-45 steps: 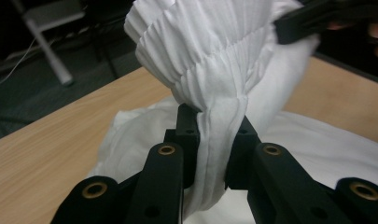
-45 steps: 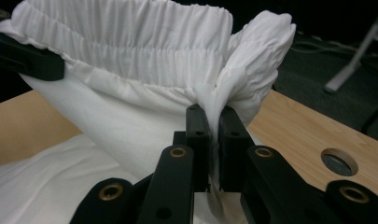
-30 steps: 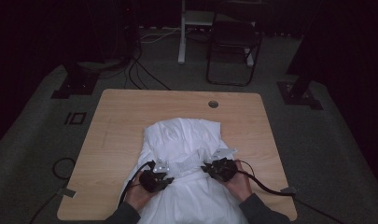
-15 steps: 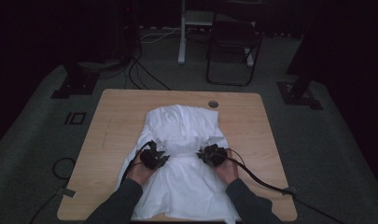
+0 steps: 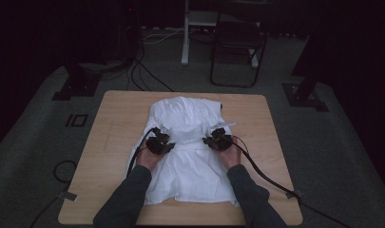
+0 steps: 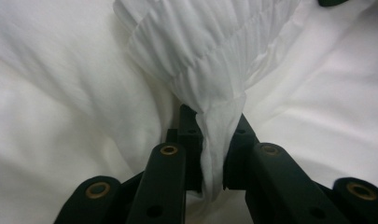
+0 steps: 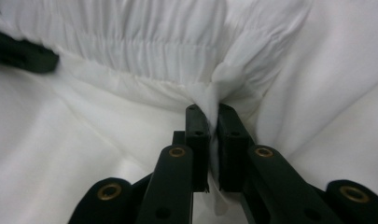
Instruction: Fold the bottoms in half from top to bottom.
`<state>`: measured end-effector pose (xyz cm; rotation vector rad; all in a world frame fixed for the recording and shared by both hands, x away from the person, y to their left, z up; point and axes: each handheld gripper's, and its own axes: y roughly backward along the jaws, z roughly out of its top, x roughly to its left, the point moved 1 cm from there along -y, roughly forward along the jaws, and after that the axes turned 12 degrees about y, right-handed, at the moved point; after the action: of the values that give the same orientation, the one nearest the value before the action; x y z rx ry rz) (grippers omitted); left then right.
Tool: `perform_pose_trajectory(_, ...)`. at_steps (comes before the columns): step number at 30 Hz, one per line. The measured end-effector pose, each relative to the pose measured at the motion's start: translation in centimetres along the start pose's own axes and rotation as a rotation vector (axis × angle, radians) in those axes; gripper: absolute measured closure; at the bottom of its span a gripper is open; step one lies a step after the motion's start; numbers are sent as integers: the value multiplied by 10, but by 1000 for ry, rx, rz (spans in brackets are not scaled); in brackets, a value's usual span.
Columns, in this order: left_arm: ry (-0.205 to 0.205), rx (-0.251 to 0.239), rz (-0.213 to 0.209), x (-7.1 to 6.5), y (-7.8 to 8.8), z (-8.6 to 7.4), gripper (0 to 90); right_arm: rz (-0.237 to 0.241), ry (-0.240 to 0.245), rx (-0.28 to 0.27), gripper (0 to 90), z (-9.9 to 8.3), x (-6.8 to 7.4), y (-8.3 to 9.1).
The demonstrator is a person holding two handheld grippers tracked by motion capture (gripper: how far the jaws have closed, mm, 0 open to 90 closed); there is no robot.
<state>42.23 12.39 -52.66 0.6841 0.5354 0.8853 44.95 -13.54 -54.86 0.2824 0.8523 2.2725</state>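
Observation:
A white garment (image 5: 192, 166) lies spread on the wooden table (image 5: 114, 123). Its gathered elastic band (image 6: 196, 51) is lifted across the middle between the two hands. My left gripper (image 5: 161, 138) is shut on one end of that band, and a pinch of cloth runs down between its jaws (image 6: 216, 122). My right gripper (image 5: 217, 137) is shut on the other end, its tips (image 7: 212, 114) squeezing a fold just under the band (image 7: 144, 51). In the right gripper view the other gripper (image 7: 23, 53) appears as a dark shape at the left.
Black cables (image 5: 261, 168) trail from both grippers across the garment and off the table's near edge. Bare wood lies left and right of the cloth. A chair (image 5: 237, 42) and a white post (image 5: 185, 33) stand on the floor beyond the far edge.
Both hands have moved away from the person toward the far edge, carrying the band with them. More of the garment now lies flat behind the grippers.

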Motion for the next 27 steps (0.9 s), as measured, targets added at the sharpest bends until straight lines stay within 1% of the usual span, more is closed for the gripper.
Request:
perform_pose_trajectory(1,7,-41,-16,-3,13,5,817,-3,5,-60,855,7,0,16)
perform_pose_trajectory(2,2,-79,-14,-6,22,10,817,-14,24,-82,857,13,2,26)
perform_pose_trajectory(3,2,-79,-14,-6,22,10,818,-14,24,-82,857,13,2,26)
perform_pose_trajectory(4,0,-113,-12,-10,32,15,819,-34,55,-105,859,19,4,36)
perform_pose_trajectory(5,-4,-145,-11,-14,43,20,819,-85,119,-150,861,33,11,57)
perform_pose_trajectory(6,-13,-217,-21,-24,66,27,819,-107,140,-179,861,40,14,69)
perform_pose_trajectory(7,-13,-217,-21,-24,66,27,819,-107,140,-179,861,40,14,69)
perform_pose_trajectory(8,-32,-280,-44,-33,90,28,819,-118,162,-249,861,49,20,92)
perform_pose_trajectory(9,-32,-280,-44,-33,90,28,819,-118,162,-249,861,49,20,92)
perform_pose_trajectory(10,-62,-308,-49,-43,107,21,818,-97,169,-300,862,51,29,111)
perform_pose_trajectory(11,-62,-308,-49,-43,107,21,817,-88,182,-305,862,49,34,117)
perform_pose_trajectory(12,-81,-304,-45,-47,111,14,817,-88,182,-305,862,49,34,117)
perform_pose_trajectory(13,-87,-295,-42,-48,112,8,816,-79,198,-295,862,44,42,122)
perform_pose_trajectory(14,-91,-278,-43,-49,110,-1,815,-64,199,-287,862,39,46,122)
perform_pose_trajectory(15,-91,-278,-43,-49,110,-1,813,-42,196,-270,862,31,51,120)
perform_pose_trajectory(16,-89,-220,-43,-48,97,-22,813,-42,196,-270,862,31,51,120)
perform_pose_trajectory(17,-76,-177,-53,-45,84,-35,807,-8,192,-220,861,9,61,109)
perform_pose_trajectory(18,-40,-112,-79,-41,66,-53,796,12,188,-151,860,-16,69,92)
perform_pose_trajectory(19,-40,-112,-79,-41,66,-53,792,12,188,-151,860,-16,69,92)
perform_pose_trajectory(20,-40,-112,-79,-41,66,-53,792,21,181,-115,860,-28,72,82)
perform_pose_trajectory(21,-14,-26,-63,-39,37,-79,776,40,165,-61,858,-47,77,67)
perform_pose_trajectory(22,1,-5,-64,-37,31,-85,757,47,157,-45,851,-54,79,61)
perform_pose_trajectory(23,18,-11,-76,-36,28,-87,728,58,144,-30,823,-59,80,57)
perform_pose_trajectory(24,37,-21,-102,-35,30,-88,698,63,136,-16,768,-62,80,54)
perform_pose_trajectory(25,37,-21,-102,-35,30,-88,659,63,136,-16,768,-62,80,54)
perform_pose_trajectory(26,44,-34,-130,-34,38,-85,659,72,125,0,691,-63,79,53)
perform_pose_trajectory(27,31,-55,-143,-35,44,-83,613,105,103,-2,566,-62,77,57)
